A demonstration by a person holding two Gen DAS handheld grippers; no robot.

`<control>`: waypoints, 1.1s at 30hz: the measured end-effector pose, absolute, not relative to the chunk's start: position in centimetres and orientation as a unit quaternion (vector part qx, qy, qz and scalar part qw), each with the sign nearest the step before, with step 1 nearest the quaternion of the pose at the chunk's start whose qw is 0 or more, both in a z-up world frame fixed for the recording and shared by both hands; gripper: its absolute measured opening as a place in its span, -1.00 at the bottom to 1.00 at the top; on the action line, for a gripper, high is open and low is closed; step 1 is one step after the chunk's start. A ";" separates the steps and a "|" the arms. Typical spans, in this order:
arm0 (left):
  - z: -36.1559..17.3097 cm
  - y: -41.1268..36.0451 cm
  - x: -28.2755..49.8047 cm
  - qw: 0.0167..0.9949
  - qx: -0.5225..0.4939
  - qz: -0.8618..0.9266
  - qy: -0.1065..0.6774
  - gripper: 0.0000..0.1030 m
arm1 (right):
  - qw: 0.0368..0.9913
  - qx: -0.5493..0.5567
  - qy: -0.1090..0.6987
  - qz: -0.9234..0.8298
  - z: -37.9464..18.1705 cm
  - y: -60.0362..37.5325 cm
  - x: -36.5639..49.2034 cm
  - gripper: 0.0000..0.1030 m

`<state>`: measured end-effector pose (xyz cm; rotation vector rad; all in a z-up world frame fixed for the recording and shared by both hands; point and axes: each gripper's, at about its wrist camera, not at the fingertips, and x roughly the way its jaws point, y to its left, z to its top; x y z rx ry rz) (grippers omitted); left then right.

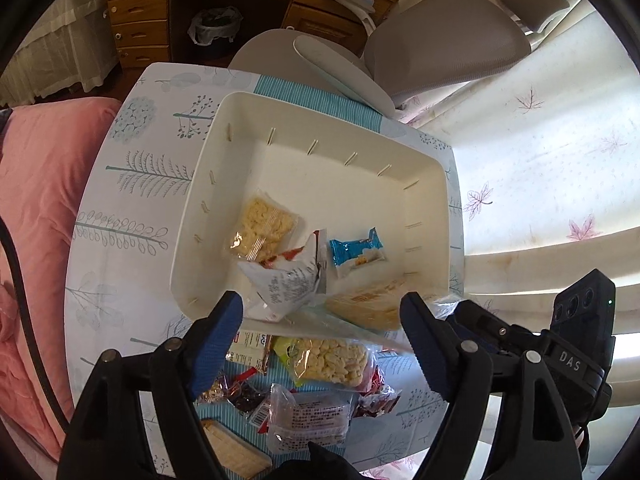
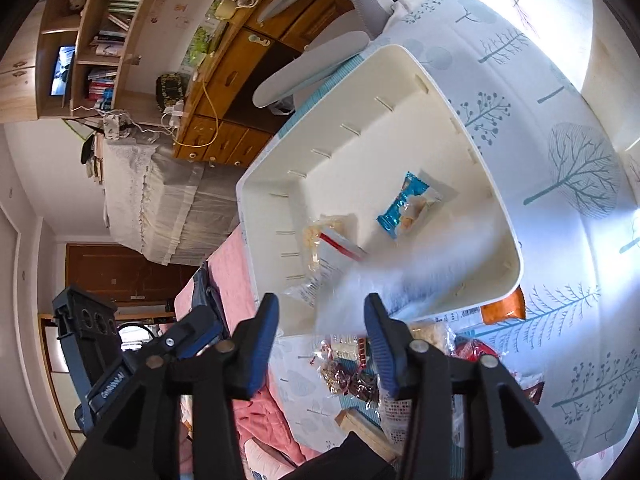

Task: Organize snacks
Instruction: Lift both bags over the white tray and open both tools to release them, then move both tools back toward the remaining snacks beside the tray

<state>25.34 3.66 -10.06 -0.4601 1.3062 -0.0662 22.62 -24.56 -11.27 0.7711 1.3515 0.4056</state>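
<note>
Fingers of the left gripper point(image 1: 322, 316) stand wide apart and hold nothing; they hang over the near rim of the white bin point(image 1: 224, 112), in the lower middle of the left wrist view. Those of the right gripper point(image 2: 320, 312) are also spread with nothing between the pads, and a blurred clear wrapper streaks just above them, so I cannot tell whether it is falling or lying in the bin.

By my judgement the sorting is partly done. Inside the bin lie a clear pack of pale puffed crisps point(image 1: 262, 232), a blue-and-white packet point(image 1: 357, 251), a white printed packet with a red edge point(image 1: 288, 280) and a larger yellowish pack point(image 1: 368, 306) at the near right corner.

Left to move is the heap of loose snacks on the tabletop point(image 1: 120, 280) at the bottom centre: a green-topped puffed rice pack point(image 1: 330, 362), dark red wrapped sweets point(image 1: 240, 394), a clear printed pouch point(image 1: 316, 416) and a wafer block point(image 1: 236, 452). An orange packet point(image 2: 502, 306) is tucked beside the bin in the right wrist view.
</note>
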 end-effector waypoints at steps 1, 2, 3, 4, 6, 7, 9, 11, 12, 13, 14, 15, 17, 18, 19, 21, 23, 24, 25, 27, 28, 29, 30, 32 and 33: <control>-10.0 3.6 25.2 0.769 -0.212 -0.029 0.602 0.55 | 0.695 0.344 0.604 0.183 -11.2 -24.6 22.6 -0.01; -9.9 3.5 24.9 0.769 -0.213 -0.028 0.602 0.55 | 0.695 0.343 0.604 0.185 -11.1 -24.6 22.5 0.05; -9.9 3.4 24.6 0.769 -0.214 -0.027 0.602 0.55 | 0.695 0.342 0.604 0.188 -10.9 -24.6 22.4 0.06; -9.8 3.3 24.3 0.769 -0.215 -0.027 0.601 0.55 | 0.695 0.341 0.604 0.191 -10.9 -24.7 22.3 0.08; -9.5 3.1 23.6 0.772 -0.215 -0.026 0.598 0.55 | 0.695 0.337 0.605 0.195 -10.7 -24.7 22.1 0.12; -9.3 2.9 23.1 0.774 -0.215 -0.026 0.595 0.55 | 0.696 0.334 0.604 0.197 -10.6 -24.7 21.9 0.16; -9.1 2.9 22.3 0.776 -0.216 -0.025 0.592 0.55 | 0.699 0.328 0.602 0.202 -10.3 -24.7 21.5 0.19; -8.7 2.8 21.2 0.779 -0.219 -0.023 0.587 0.55 | 0.701 0.324 0.602 0.205 -10.1 -24.8 21.0 0.22; -8.5 2.7 20.9 0.780 -0.219 -0.023 0.586 0.55 | 0.701 0.323 0.601 0.207 -10.0 -24.8 20.7 0.23; -8.2 2.7 20.3 0.781 -0.220 -0.023 0.583 0.55 | 0.701 0.322 0.600 0.209 -9.9 -24.8 20.4 0.26; -8.0 2.7 19.7 0.783 -0.221 -0.023 0.582 0.55 | 0.703 0.321 0.599 0.209 -9.7 -24.8 20.0 0.30; -7.9 2.8 19.4 0.783 -0.221 -0.023 0.580 0.55 | 0.705 0.319 0.598 0.210 -9.6 -24.8 19.6 0.32; -7.5 2.9 18.4 0.785 -0.220 -0.023 0.578 0.55 | 0.710 0.314 0.594 0.211 -9.2 -24.7 18.8 0.35; -7.3 2.9 17.8 0.786 -0.219 -0.023 0.577 0.55 | 0.712 0.312 0.592 0.213 -9.0 -24.7 18.3 0.36; -7.2 2.9 17.5 0.787 -0.219 -0.024 0.577 0.55 | 0.714 0.310 0.591 0.213 -8.8 -24.5 18.0 0.36; -7.0 3.0 16.5 0.787 -0.218 -0.026 0.576 0.55 | 0.718 0.305 0.587 0.215 -8.4 -24.3 17.1 0.37; -6.7 3.2 15.5 0.788 -0.216 -0.027 0.576 0.55 | 0.724 0.298 0.582 0.217 -8.0 -24.1 16.1 0.39; -6.5 3.2 15.0 0.789 -0.216 -0.028 0.575 0.55 | 0.727 0.295 0.580 0.218 -7.8 -24.1 15.7 0.39; -6.4 3.4 14.5 0.790 -0.216 -0.030 0.573 0.55 | 0.730 0.292 0.578 0.219 -7.6 -24.0 15.3 0.41; -6.1 3.5 13.5 0.792 -0.216 -0.030 0.570 0.55 | 0.736 0.284 0.573 0.221 -7.2 -23.7 14.4 0.46; -6.0 3.6 13.1 0.793 -0.217 -0.030 0.569 0.55 | 0.739 0.280 0.571 0.222 -7.0 -23.5 13.9 0.48; -6.0 3.8 12.7 0.793 -0.218 -0.031 0.568 0.55 | 0.740 0.277 0.570 0.222 -6.8 -23.4 13.6 0.48; -5.9 4.0 12.1 0.793 -0.219 -0.031 0.568 0.55 | 0.742 0.275 0.569 0.223 -6.8 -23.3 13.1 0.48; -5.9 4.3 11.3 0.792 -0.220 -0.033 0.569 0.55 | 0.744 0.274 0.568 0.221 -6.7 -23.0 12.2 0.49; -5.9 4.4 10.9 0.791 -0.220 -0.033 0.570 0.55 | 0.745 0.274 0.567 0.220 -6.7 -22.8 11.7 0.49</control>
